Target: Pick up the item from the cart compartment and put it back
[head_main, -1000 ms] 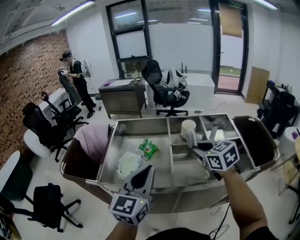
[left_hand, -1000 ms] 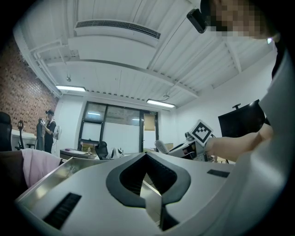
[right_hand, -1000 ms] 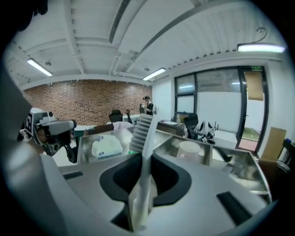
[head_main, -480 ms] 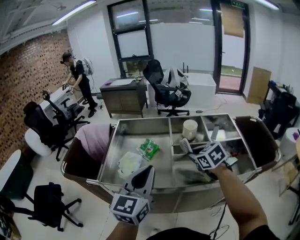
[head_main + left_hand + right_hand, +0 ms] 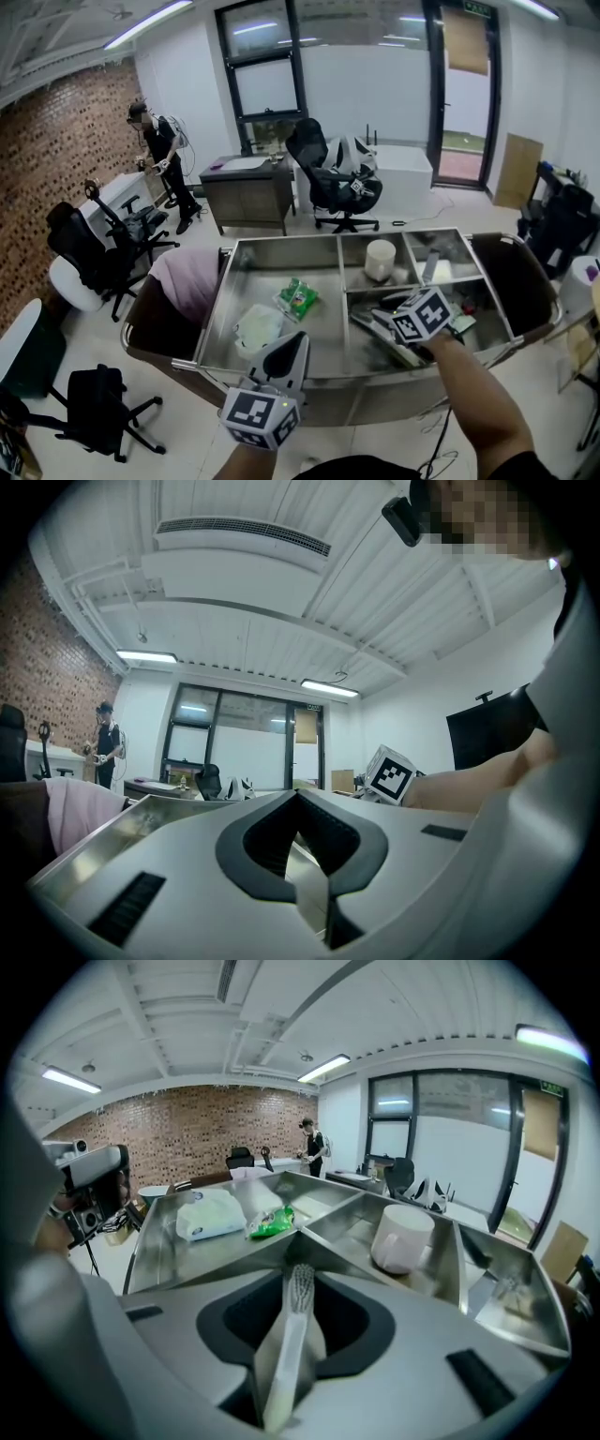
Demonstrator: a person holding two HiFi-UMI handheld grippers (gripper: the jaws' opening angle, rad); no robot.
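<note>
Steel cart (image 5: 212, 309) is the setting: the right gripper (image 5: 302, 1262) sits low in its near right compartment. The toothbrush (image 5: 291, 1344) lies between the jaws, its long axis straight along them, bristles forward toward the divider. These jaws have just been opening and stand off the handle (a strip of steel shows on each side), so I judge the brush released. A pull straight back along that axis should clear it. The left gripper (image 5: 298, 337) hangs well apart at the cart's near edge, jaws closed on nothing.

Grey claws (image 5: 296, 339) bear checkered cubes (image 5: 260, 415); top (image 5: 361, 466) seemingly dark.
</note>
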